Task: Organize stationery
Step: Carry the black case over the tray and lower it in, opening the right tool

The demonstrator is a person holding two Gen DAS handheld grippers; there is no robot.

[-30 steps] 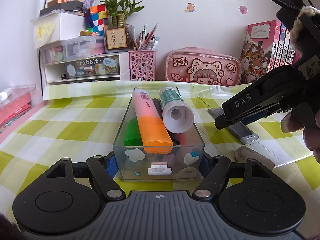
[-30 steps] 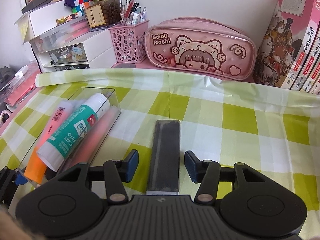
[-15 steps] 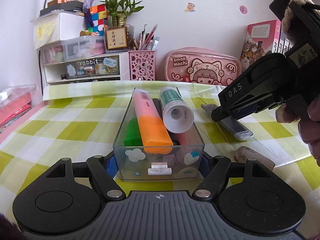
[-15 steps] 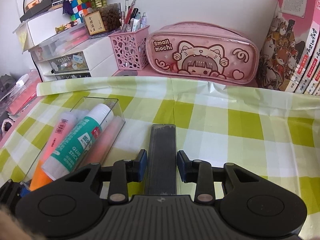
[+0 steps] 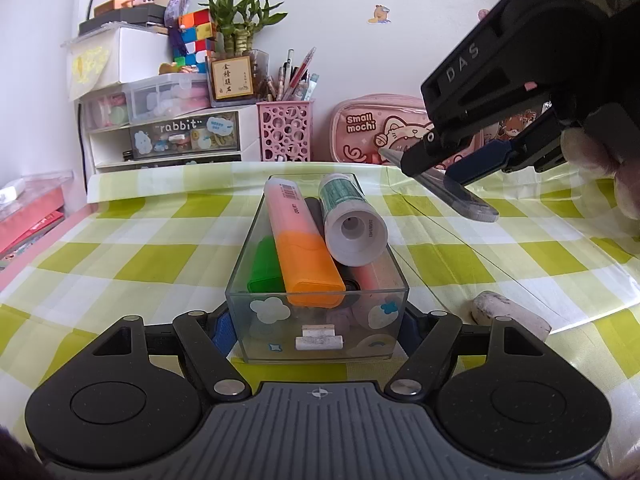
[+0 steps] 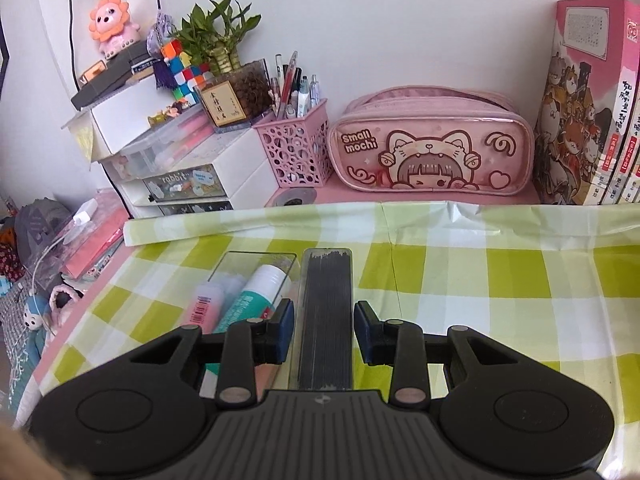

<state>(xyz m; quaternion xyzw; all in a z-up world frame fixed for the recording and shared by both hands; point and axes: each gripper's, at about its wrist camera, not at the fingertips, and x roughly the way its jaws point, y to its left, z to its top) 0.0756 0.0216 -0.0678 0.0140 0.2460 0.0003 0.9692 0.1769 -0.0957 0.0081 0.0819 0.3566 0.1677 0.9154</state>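
Observation:
A clear plastic box [image 5: 256, 252] on the checked tablecloth holds an orange highlighter [image 5: 304, 256], a green one [image 5: 264, 264], a glue stick [image 5: 352, 224] and a pink item. My left gripper [image 5: 316, 326] is shut on the box's near end. My right gripper [image 6: 325, 330] is shut on a flat grey lead case [image 6: 326, 312] and holds it in the air to the right of and above the box [image 6: 240, 268]. In the left wrist view the right gripper [image 5: 452, 168] hangs at the upper right with the case [image 5: 460, 196] tilted down.
A white eraser [image 5: 508, 314] lies on the cloth right of the box. At the back stand a pink pencil pouch [image 6: 432, 148], a pink pen cup [image 6: 296, 152], white drawers [image 5: 168, 136] and books [image 6: 592, 112].
My right gripper closed on the lead case and lifted it off the cloth, up and toward the box. The left gripper and box have not moved.

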